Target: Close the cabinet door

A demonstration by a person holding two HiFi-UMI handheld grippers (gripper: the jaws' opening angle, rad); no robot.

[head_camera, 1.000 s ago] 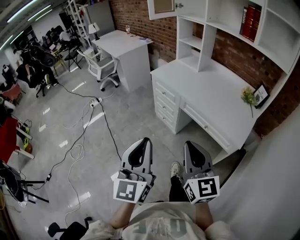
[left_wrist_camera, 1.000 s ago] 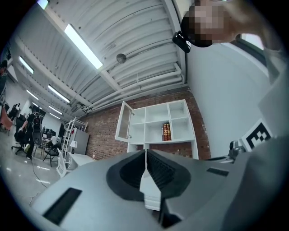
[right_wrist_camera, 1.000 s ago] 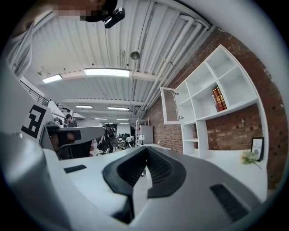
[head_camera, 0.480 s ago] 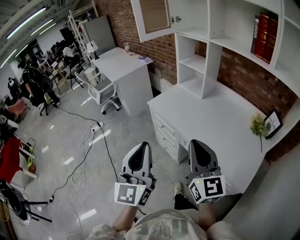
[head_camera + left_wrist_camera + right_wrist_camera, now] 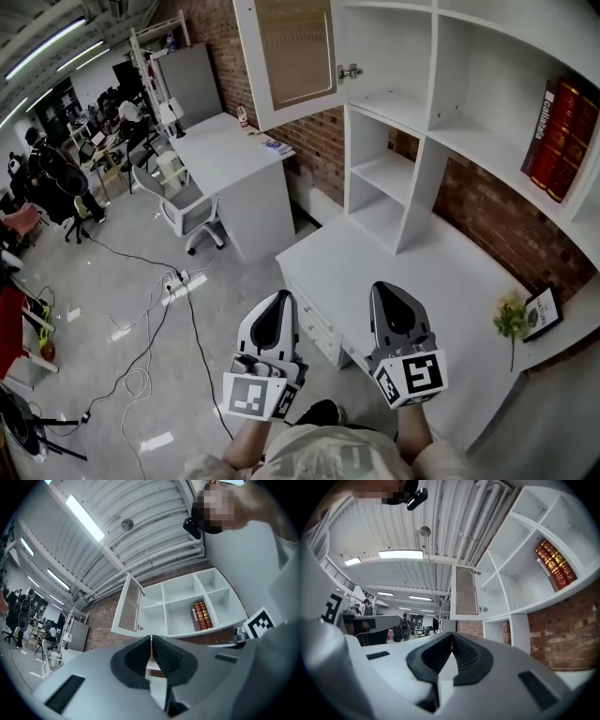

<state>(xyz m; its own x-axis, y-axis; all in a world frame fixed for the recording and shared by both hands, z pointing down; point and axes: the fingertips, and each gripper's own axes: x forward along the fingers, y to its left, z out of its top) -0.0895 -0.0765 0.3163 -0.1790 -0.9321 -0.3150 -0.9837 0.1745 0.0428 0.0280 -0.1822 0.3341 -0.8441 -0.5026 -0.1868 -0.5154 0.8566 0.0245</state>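
Cabinet door [image 5: 291, 58]: smooth white paint, matt beige panel. Desk [image 5: 441, 281]: white, smooth, semi-matt. Wall [image 5: 492, 220] at 3 o'clock: rough red brick. Floor [image 5: 103, 281] at 9 o'clock: grey, glossy, reflects lights. Books [image 5: 561, 141]: glossy red spines. Left claw [image 5: 279, 298] & right claw [image 5: 386, 291]: matt grey plastic, ribbed black pads [image 5: 465, 656].

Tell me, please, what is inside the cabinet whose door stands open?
Only bare white walls show inside the cabinet; no stored item is visible. The open door covers its hinge-side edge.

Cabinet door [image 5: 291, 56] top cut by head-view edge; red books [image 5: 562, 141] spine lettering probably too small.
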